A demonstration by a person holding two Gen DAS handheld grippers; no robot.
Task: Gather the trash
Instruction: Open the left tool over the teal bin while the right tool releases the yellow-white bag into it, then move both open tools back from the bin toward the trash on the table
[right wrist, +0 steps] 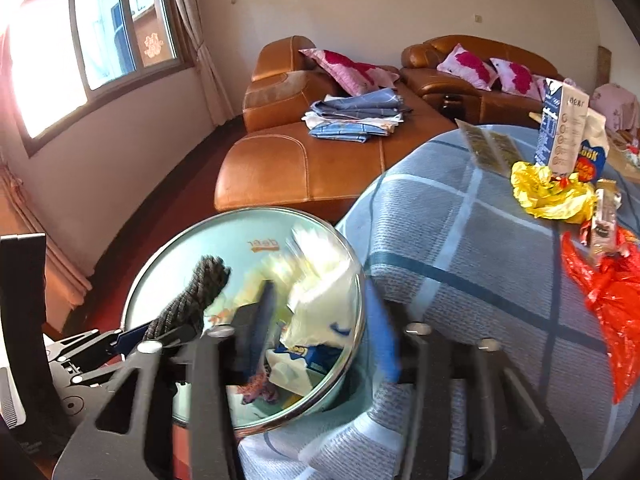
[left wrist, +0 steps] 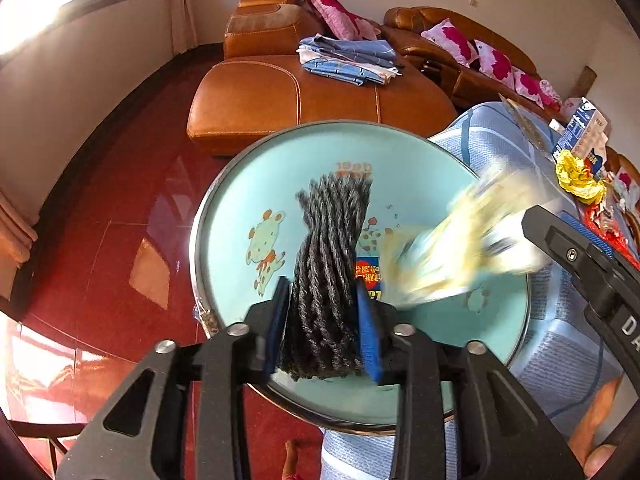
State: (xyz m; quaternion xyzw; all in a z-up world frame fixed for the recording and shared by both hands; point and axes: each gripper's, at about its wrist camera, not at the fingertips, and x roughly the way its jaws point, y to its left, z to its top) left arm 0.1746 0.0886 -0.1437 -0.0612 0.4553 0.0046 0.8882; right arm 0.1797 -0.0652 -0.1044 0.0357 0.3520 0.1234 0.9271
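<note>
Left gripper (left wrist: pixel 324 320) pads flank a dark twisted yarn bundle (left wrist: pixel 328 264) over the teal basin (left wrist: pixel 440 168) (printed "deer"). Right gripper (right wrist: pixel 316 336) spread; blurred yellow-white wrapper (right wrist: pixel 320 304) over the basin. Blue snack packet (right wrist: pixel 590 160) reads "LOOK" on the desk (right wrist: pixel 460 240).

"deer" printed on the teal basin (right wrist: pixel 264 245), "LOOK" on a blue snack bag (right wrist: pixel 591 158)

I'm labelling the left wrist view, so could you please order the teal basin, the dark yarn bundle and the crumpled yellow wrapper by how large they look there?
1. teal basin, by far the largest.
2. dark yarn bundle, though it sits near the camera.
3. crumpled yellow wrapper, smallest, though it lies farther off.
</note>
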